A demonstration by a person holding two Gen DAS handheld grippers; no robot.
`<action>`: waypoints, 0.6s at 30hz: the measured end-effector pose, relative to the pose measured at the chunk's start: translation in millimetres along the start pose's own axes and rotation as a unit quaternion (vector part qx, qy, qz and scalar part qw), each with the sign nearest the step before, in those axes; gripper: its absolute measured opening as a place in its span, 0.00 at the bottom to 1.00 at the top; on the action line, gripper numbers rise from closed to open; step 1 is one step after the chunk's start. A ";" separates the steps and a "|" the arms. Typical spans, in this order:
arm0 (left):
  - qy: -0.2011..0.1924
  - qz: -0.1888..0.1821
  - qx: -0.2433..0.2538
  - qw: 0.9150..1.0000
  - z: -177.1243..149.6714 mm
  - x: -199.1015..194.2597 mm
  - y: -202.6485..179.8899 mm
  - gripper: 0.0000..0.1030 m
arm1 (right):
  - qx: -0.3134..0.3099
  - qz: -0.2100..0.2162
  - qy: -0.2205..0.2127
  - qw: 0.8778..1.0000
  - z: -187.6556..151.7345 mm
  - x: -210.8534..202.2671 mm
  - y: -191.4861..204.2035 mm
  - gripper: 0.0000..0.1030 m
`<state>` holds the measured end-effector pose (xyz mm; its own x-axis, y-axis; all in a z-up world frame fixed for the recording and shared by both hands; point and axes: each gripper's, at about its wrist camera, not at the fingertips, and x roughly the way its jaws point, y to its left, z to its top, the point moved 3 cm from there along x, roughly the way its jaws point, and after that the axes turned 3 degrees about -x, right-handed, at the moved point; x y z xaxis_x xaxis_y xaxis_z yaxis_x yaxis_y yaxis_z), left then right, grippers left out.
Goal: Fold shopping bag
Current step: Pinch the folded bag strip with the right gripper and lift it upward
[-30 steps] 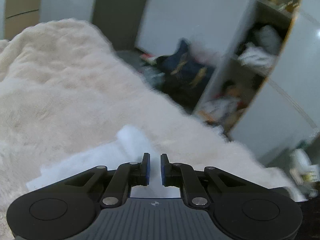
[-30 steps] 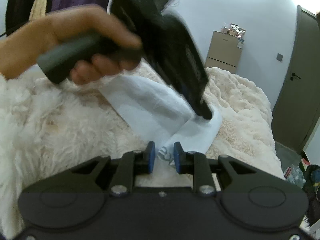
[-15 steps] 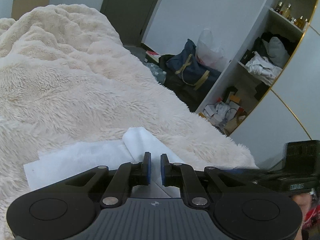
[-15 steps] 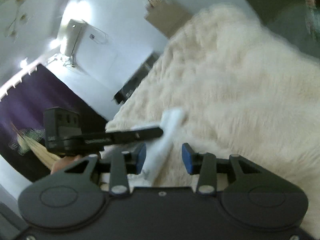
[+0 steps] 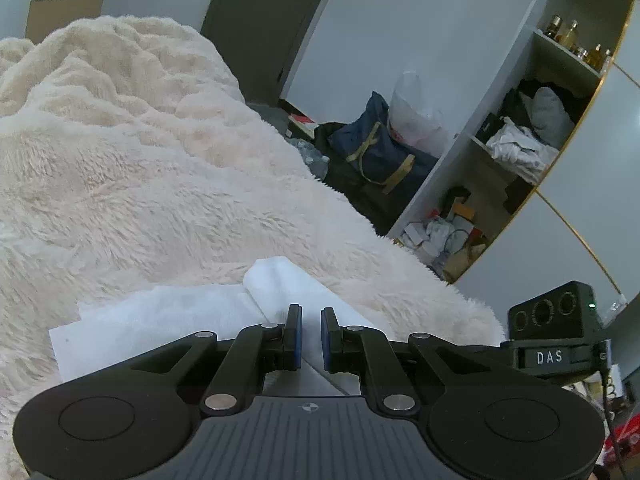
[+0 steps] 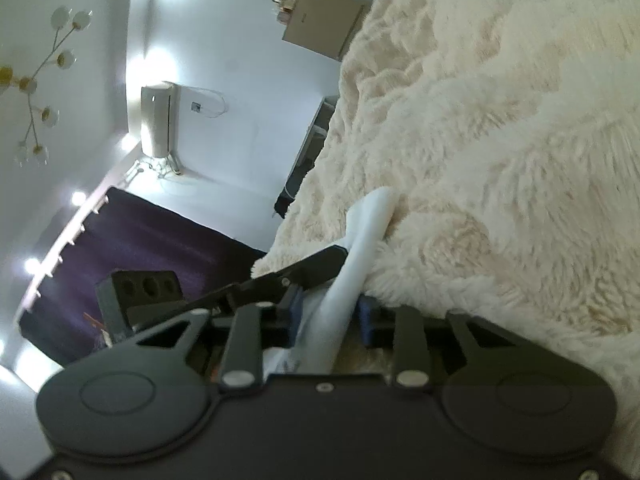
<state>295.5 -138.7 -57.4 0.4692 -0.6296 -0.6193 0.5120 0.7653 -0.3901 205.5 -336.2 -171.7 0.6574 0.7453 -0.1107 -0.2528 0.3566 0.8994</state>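
Left wrist: one white shopping bag (image 5: 168, 316), two hand-held grippers (image 5: 311, 336).

A cream fluffy blanket (image 5: 152, 168), navy duffel bag (image 5: 376, 152) beside open shelves (image 5: 516, 148).

Left gripper (image 5: 311, 336): matte black, ribbed grey housing, small compass-like mark at centre, two round black discs, silver pivot screws, blue pads (image 5: 296, 336). Right gripper (image 6: 330, 316): same black build, silver screws; its side module reads "DAS".

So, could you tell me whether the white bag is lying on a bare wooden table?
No, the bag lies on a fluffy cream blanket.
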 end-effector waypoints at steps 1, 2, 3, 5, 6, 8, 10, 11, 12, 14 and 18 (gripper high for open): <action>-0.002 0.000 0.000 1.000 -0.1 -1.1 -0.6 0.09 | -0.003 -0.002 0.001 1.000 1.3 0.0 2.1 0.29; -0.002 -0.001 0.000 1.000 -0.3 -1.5 -0.8 0.09 | -0.005 -0.005 0.003 1.000 2.6 -0.9 4.2 0.30; -0.003 -0.002 -0.002 1.000 -0.6 -1.9 -0.2 0.09 | -0.008 -0.009 0.007 1.000 2.5 -3.6 7.1 0.30; -0.004 -0.004 -0.004 1.000 -1.1 -2.4 0.8 0.09 | -0.007 -0.014 0.017 1.000 -3.6 -14.5 12.8 0.30; -0.004 -0.005 -0.006 1.000 -1.2 -2.6 1.3 0.09 | -0.005 -0.011 0.020 1.000 -5.6 -17.5 13.6 0.30; -0.005 -0.007 -0.008 1.000 -1.2 -2.3 2.1 0.09 | 0.004 -0.002 0.026 1.000 -9.2 -20.0 13.3 0.30; -0.005 -0.007 -0.008 1.000 -0.8 -1.5 1.7 0.09 | 0.012 0.001 0.028 1.000 -9.8 -16.0 11.6 0.29; -0.004 -0.006 -0.007 1.000 -0.8 -0.8 0.9 0.09 | 0.016 0.002 0.028 0.999 -9.8 -12.4 9.9 0.28; -0.004 -0.005 -0.006 1.000 -1.0 -0.2 0.1 0.09 | 0.018 0.002 0.028 0.999 -9.7 -8.9 8.4 0.24; -0.005 -0.005 -0.007 1.000 -1.2 -0.4 0.3 0.09 | 0.007 -0.014 0.022 1.000 -9.3 -4.0 8.7 0.17; -0.007 -0.008 -0.011 1.000 -1.1 -2.2 1.5 0.09 | -0.048 -0.050 0.014 0.998 -12.4 -9.0 21.8 0.11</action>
<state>294.4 -136.0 -57.4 0.4712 -0.6441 -0.6026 0.5038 0.7573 -0.4155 185.3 -328.1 -156.3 0.6626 0.7184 -0.2115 -0.2537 0.4811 0.8392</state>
